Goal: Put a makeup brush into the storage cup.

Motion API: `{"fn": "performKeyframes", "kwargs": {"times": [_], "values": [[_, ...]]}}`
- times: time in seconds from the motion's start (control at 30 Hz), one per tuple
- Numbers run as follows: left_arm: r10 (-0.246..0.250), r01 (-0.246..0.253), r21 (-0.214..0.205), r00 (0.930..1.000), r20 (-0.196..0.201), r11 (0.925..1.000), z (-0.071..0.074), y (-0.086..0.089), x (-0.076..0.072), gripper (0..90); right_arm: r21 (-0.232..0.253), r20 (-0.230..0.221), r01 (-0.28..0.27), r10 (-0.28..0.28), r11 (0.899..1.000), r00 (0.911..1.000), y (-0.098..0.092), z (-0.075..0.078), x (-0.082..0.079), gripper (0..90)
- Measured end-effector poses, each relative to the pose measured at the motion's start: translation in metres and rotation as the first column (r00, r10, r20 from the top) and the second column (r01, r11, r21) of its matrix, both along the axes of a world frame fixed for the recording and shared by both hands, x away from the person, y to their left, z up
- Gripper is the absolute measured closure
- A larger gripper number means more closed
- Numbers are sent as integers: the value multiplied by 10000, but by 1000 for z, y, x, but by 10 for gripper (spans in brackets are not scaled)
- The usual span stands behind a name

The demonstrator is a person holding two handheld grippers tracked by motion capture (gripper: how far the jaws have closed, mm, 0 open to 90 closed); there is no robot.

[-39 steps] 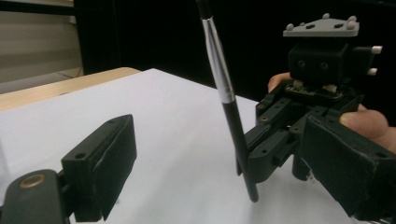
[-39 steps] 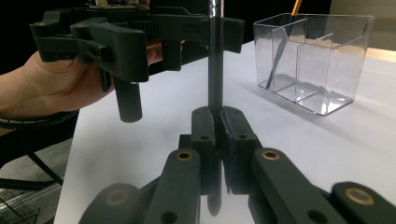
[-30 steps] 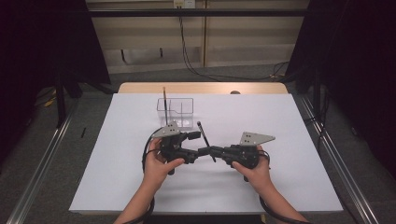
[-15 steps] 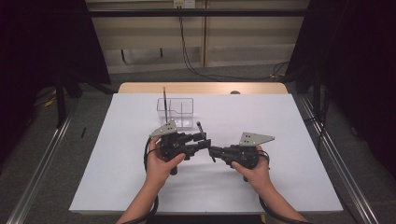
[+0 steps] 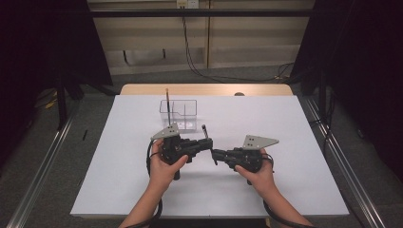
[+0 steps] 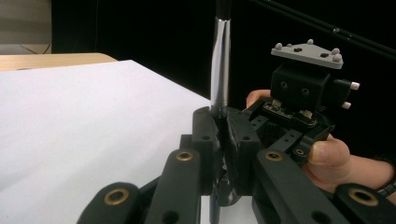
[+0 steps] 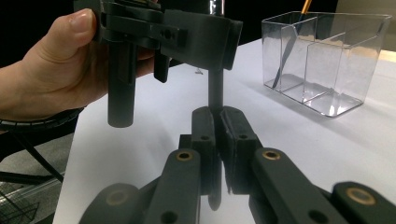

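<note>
Left gripper (image 5: 208,144): jaws just closed onto the pen (image 6: 220,60); its top is cut off.
Right gripper (image 5: 215,154): clamped on pen's lower end.
Pen tip: hidden.

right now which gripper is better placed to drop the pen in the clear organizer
Left, probably. The left gripper is shut on the pen higher up and sits nearer the clear organizer; the right gripper clamps its lower end from farther away.

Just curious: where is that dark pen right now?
The pen stands upright mid-table in the high view, gripped by both the left tool and right tool, just in front of the clear box.
</note>
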State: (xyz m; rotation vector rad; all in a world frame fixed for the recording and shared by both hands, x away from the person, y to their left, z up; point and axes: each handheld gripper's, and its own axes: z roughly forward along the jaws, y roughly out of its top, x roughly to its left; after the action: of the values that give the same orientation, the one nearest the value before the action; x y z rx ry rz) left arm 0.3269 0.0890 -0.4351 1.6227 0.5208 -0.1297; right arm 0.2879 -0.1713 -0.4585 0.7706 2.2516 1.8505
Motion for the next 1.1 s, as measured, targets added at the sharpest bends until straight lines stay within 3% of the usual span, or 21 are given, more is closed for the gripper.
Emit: {"fn": "performKeyframes", "kwargs": {"times": [0.2, 0.63, 1.1], "values": [[56, -55, -154, 10000, 52, 9999, -1, 0, -1, 837, 128, -42, -32, 33, 9999, 10000, 1, -1, 0, 848], [46, -43, -65, 9991, 425, 10000, 2, -2, -2, 837, 452, -162, -55, 62, 9990, 9998, 1, -3, 0, 837], [224, -220, -75, 9983, 544, 9997, 4, 6, -1, 837, 309, 147, 384, -388, 9988, 9991, -11, 3, -2, 545]]}}
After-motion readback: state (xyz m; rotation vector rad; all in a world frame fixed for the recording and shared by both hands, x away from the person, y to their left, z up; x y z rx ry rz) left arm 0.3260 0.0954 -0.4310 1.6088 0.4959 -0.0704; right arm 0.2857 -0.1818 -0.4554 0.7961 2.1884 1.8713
